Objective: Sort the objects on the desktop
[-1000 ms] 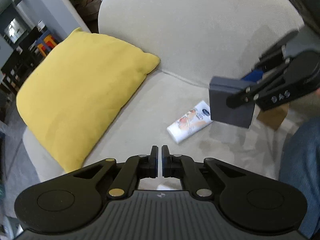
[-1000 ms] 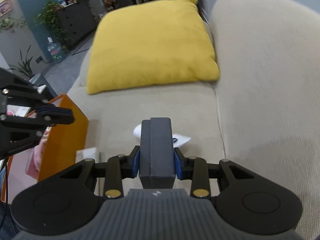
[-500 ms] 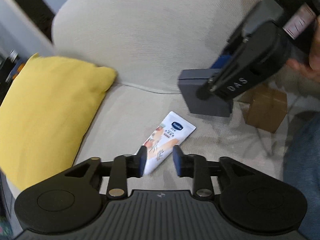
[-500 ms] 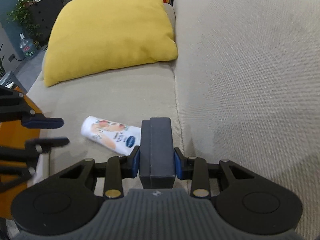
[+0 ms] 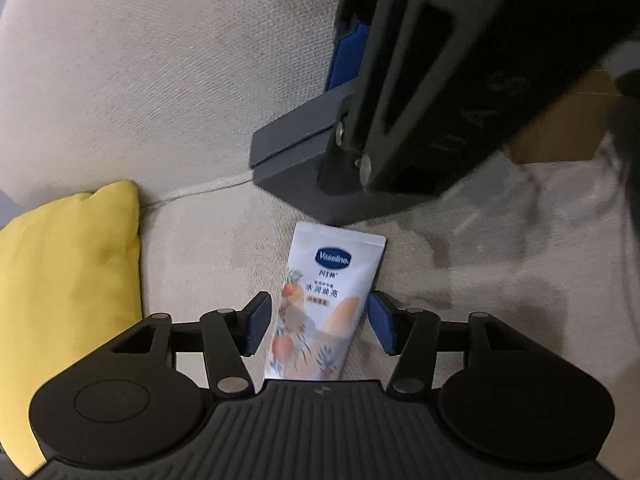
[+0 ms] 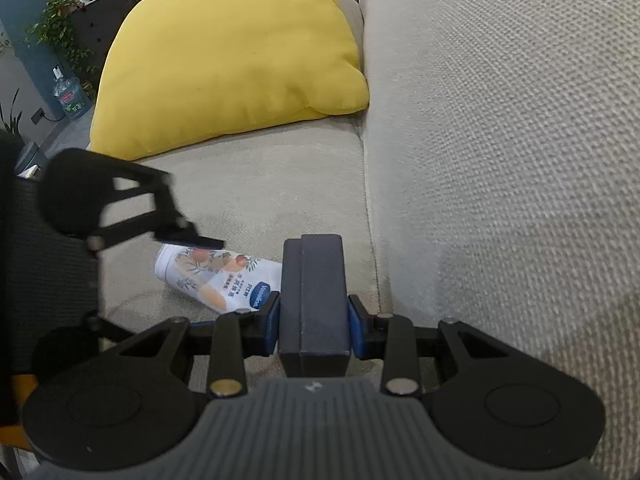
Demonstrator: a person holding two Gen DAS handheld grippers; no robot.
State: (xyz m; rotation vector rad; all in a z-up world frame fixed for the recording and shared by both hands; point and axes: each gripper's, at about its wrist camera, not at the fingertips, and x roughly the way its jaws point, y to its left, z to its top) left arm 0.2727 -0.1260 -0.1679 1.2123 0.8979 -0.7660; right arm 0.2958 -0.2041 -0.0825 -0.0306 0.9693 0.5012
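Your left gripper has just been opening its jaws, and the white Vaseline cream tube with fruit pictures lies between them on the beige cloth sofa seat; the pads do not press it. Your right gripper squeezes a dark grey flat box tight. A yellow soft pillow rests well apart.

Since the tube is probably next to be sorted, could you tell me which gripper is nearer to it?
Left. The left gripper straddles the Vaseline tube, jaws just opened and not pressing it. The right gripper hovers beyond the tube's crimped end, shut on a dark grey box.
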